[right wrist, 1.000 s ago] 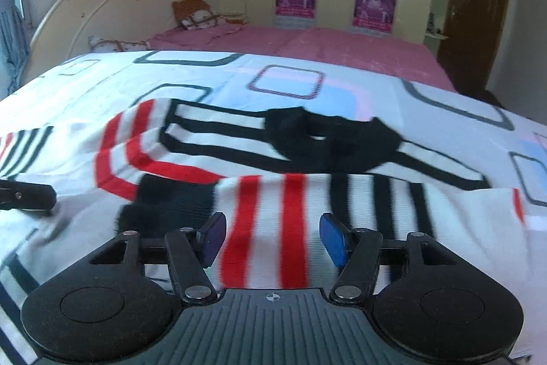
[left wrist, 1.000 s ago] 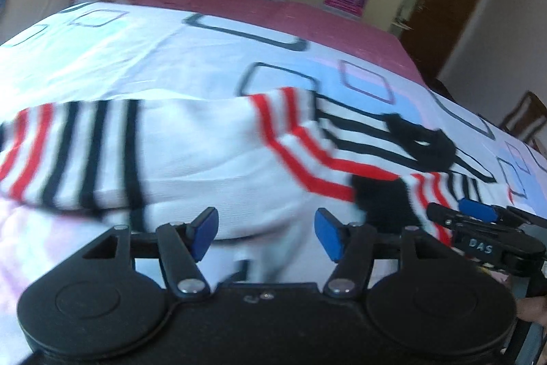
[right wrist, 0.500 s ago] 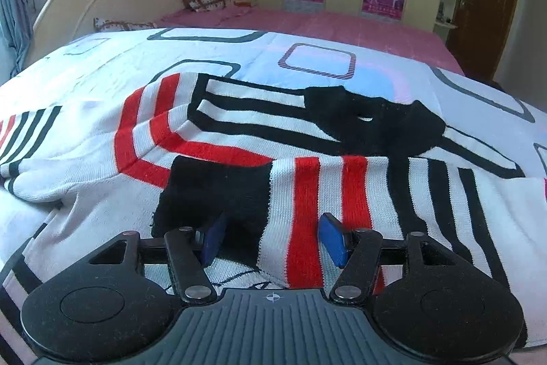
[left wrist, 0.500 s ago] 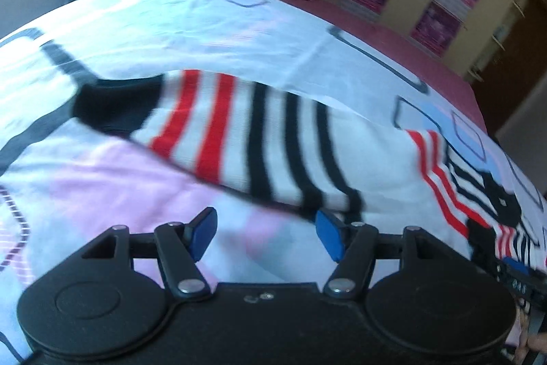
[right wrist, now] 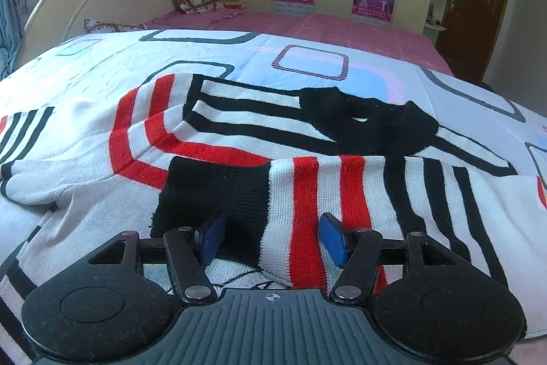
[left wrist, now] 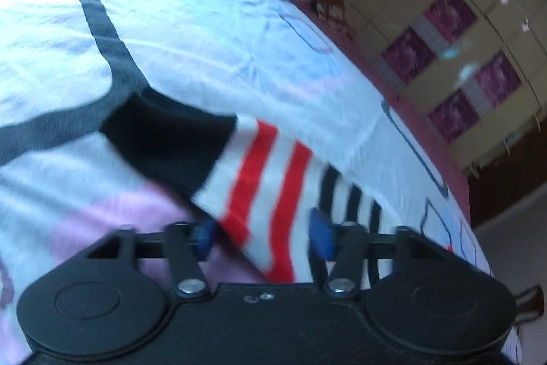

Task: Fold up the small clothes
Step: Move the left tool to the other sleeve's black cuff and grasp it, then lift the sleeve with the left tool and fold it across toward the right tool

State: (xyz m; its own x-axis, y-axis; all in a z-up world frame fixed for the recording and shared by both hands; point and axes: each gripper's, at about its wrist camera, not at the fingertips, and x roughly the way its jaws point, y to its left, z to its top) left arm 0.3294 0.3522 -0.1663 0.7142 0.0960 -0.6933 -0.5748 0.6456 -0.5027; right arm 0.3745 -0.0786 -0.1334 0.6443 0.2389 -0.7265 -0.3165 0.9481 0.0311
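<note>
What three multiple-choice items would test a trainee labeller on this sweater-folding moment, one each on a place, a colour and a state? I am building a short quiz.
1. Where does the sleeve with the black cuff lie in the right wrist view?
A. folded across the sweater's body
B. hanging off the bed
C. on the pink pillow

2. Which stripe colours run across the sweater?
A. blue and yellow
B. red and black
C. green and grey

3. How does the right gripper stand?
A. shut with pads together
B. open, sleeve between its pads
C. clamped on the bedsheet

Answers: 1 A, the sleeve lies over the white chest; 2 B, red and black bands on white knit; 3 B, the blue pads stand apart at either side of the sleeve.
</note>
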